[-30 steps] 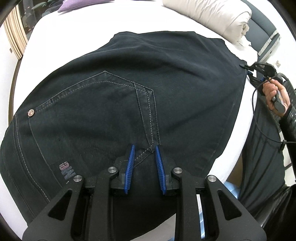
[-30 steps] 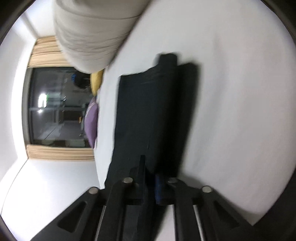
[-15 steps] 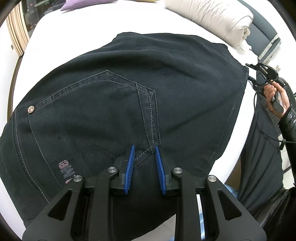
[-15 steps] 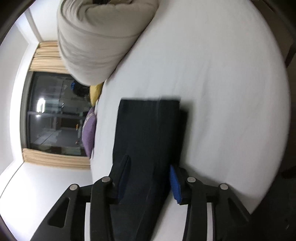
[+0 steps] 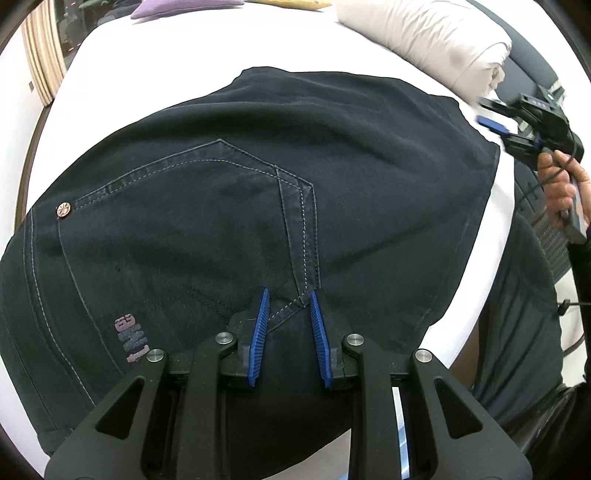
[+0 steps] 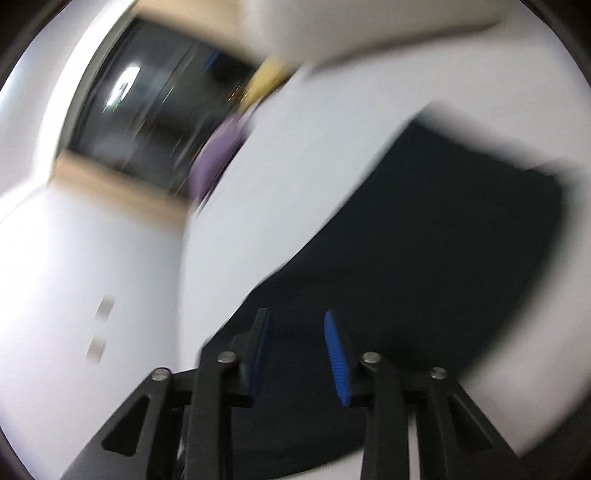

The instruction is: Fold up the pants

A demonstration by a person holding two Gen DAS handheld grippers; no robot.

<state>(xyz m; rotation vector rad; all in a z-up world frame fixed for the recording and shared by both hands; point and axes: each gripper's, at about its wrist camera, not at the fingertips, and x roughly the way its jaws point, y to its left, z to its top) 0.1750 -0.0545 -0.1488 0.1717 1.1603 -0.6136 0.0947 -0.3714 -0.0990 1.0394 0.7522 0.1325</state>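
Note:
Dark navy jeans [image 5: 221, 206] lie folded on the white bed [image 5: 147, 66], back pocket and a copper rivet facing up. My left gripper [image 5: 288, 295] points down at the pocket's lower corner. Its blue pads stand a little apart, and the seam shows flat in the gap. My right gripper [image 5: 489, 114], held by a hand [image 5: 561, 192], hangs just past the jeans' far right corner. In the blurred right wrist view the right gripper [image 6: 295, 317] is above the jeans [image 6: 424, 258]. Its jaws are closing, and nothing is between them.
A rolled beige duvet [image 5: 424, 33] lies at the head of the bed, with a purple cushion [image 5: 177, 5] and a yellow one beyond. A dark window [image 6: 147, 110] with curtains is behind. The person's dark-clad legs [image 5: 517, 314] stand at the bed's right edge.
The right gripper let go of the pant end, then rose and rolled away to the right. The jeans' right corner now lies flat. The left gripper stayed put.

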